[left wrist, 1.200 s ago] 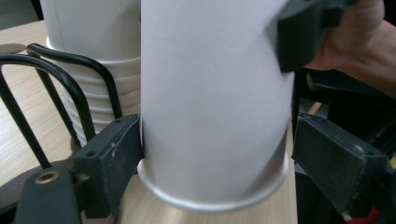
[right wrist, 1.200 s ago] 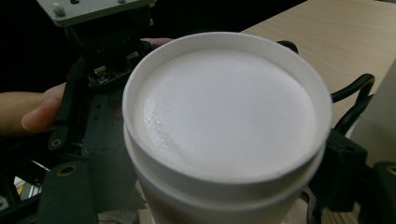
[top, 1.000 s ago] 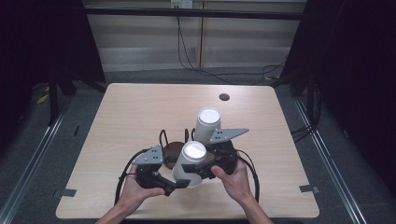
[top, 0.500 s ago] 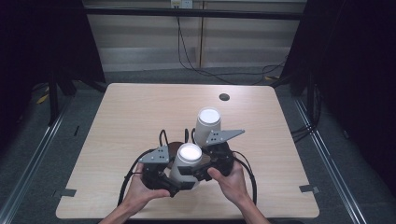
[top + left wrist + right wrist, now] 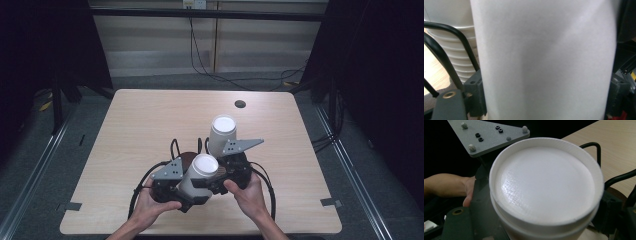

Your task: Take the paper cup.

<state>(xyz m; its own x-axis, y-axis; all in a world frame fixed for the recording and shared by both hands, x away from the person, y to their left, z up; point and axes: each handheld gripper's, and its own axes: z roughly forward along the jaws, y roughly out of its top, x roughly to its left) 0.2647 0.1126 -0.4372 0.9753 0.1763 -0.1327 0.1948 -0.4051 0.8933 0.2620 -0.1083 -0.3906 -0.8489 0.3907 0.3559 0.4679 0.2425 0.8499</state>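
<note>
The table (image 5: 150, 120) was a pale wooden top with rounded corners. Its surface lay bare from 9 o'clock through 12 o'clock to 3 o'clock, leaving wide room toward the far edge and both side edges. A small dark hole (image 5: 240, 104) sat near the far edge at about 1 o'clock.

All work was grouped near the 6 o'clock edge, close to the person's side, with little margin between the hands and that edge.

A stack of white cups (image 5: 221, 134) stood upright, bottom up, just past the centre of the group at 12 o'clock from the hands. A dark round mat (image 5: 187, 159) lay on the table at 9 o'clock of the stack's base, partly covered.

A single white cup (image 5: 200, 175) was held tilted between the two grippers, its closed end up and toward the camera, just beside the stack at 7 o'clock of it.

The left gripper (image 5: 172, 185) stood at 9 o'clock of the cup. Its jaws had just been closing with the cup wall (image 5: 544, 60) between them and now pressed on that wall.

The right gripper (image 5: 227, 172) stood at 3 o'clock of the cup (image 5: 546, 187). The state of its jaws could not be determined.
</note>
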